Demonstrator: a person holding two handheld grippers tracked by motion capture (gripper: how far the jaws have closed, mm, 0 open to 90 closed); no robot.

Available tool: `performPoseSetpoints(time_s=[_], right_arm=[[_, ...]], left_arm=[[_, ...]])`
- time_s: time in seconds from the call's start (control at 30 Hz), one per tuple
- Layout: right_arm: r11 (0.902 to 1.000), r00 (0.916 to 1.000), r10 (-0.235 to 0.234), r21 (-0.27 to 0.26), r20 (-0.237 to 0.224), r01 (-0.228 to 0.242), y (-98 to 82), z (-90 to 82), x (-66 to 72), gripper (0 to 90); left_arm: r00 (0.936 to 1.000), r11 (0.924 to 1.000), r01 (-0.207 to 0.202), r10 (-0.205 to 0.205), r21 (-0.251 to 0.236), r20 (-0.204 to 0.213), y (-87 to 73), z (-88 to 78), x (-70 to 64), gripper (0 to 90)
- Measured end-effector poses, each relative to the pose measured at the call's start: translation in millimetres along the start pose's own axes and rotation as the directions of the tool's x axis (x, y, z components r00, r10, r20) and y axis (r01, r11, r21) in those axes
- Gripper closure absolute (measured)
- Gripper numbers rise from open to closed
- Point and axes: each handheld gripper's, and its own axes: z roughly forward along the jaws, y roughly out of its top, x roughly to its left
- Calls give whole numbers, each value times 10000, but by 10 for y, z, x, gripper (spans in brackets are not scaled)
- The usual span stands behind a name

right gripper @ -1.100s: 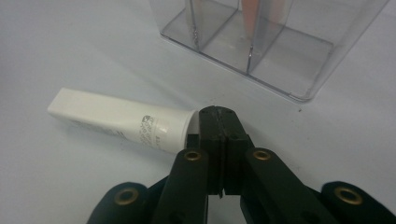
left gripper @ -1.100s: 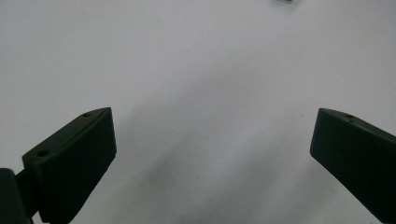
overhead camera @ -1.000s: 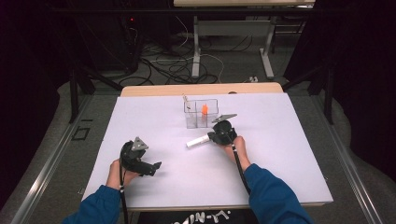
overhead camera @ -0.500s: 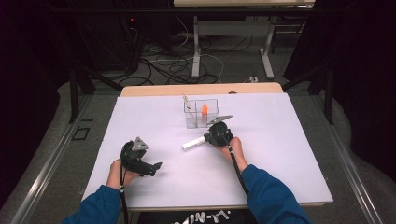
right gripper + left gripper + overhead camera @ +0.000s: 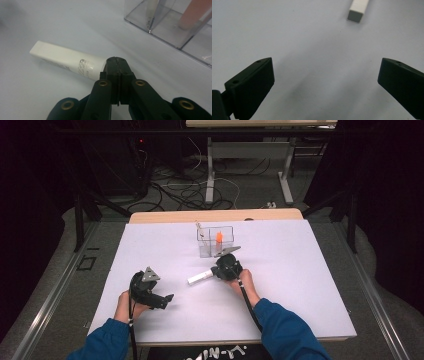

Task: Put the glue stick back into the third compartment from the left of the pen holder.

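I am comparing this moment with the earlier high views, and the right gripper has been sliding a little toward me and away from the clear plastic divided organiser box, with the white plastic squeeze tube coming along at its tip. In the right gripper view the jaws are standing fully together, and the tube is lying flat on the white table surface just ahead of them and to their left, its near end touching the jaw tips. I cannot tell whether a thin edge of the tube is pinched between them or whether the shut tips are only nudging it.

The organiser box is sitting ahead and to the right of those jaws, holding an orange stick-like item upright in one compartment.

My left gripper is keeping to its spot, jaws wide apart and holding nothing; the tube's square end is well ahead of it.

I am judging that the tube is being repositioned before it goes into the box.
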Motion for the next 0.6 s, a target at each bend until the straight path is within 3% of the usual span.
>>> performPoseSetpoints(time_s=[0.1, 0.47, 0.53, 0.6], right_arm=[[9996, 9999, -113, 258, -124, 116, 17, -2, 39, 900], [9987, 9982, -452, 225, -388, 461, 48, 62, 199, 900], [9983, 9980, -494, 279, -401, 505, 49, 66, 208, 900], [9986, 9985, -437, 271, -344, 446, 47, 36, 196, 900]], left_arm=[[10000, 10000, 30, -30, -34, 27, 0, -5, -1, 6], [9999, 9999, -90, 91, -56, 129, 22, -3, -36, 9], [9996, 9998, -137, 133, 145, 259, 36, -20, -37, 10], [9998, 9999, -130, 130, -15, 171, 43, -14, -51, 11]])
